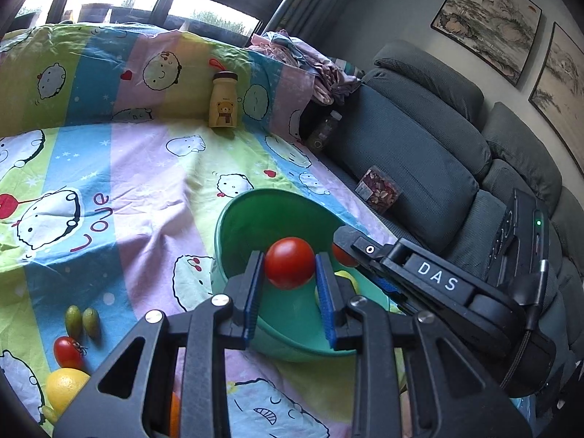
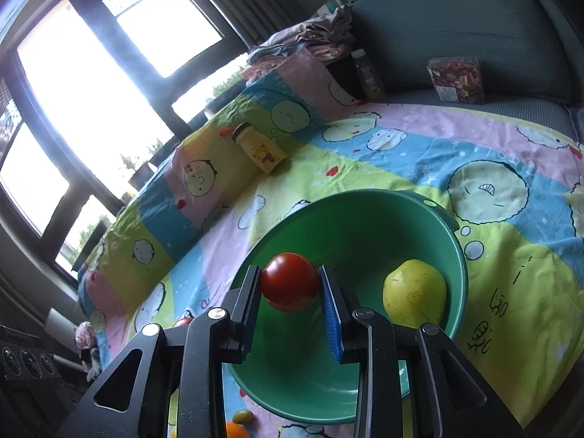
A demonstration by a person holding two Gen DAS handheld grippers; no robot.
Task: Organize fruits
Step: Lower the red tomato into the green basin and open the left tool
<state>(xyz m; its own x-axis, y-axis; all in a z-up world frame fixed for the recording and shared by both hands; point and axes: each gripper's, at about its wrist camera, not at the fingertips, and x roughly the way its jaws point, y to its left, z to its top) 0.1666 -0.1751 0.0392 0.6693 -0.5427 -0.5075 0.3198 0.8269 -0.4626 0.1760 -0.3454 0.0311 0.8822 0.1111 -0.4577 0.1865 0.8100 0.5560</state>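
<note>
Tomatoes are hanging over the bowl (image 2: 452, 252), 1 pinched in each gripper: left (image 1: 290, 272) gripping a tomato (image 1: 289, 262), right (image 2: 290, 284) gripping a tomato (image 2: 290, 281), both poised directly above the basin beside the pear (image 2: 414, 292).

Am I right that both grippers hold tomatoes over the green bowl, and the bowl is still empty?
Not quite. Both grippers, left gripper and right gripper, do hold tomatoes over the green bowl, but the right wrist view shows a yellow lemon already in it.
</note>
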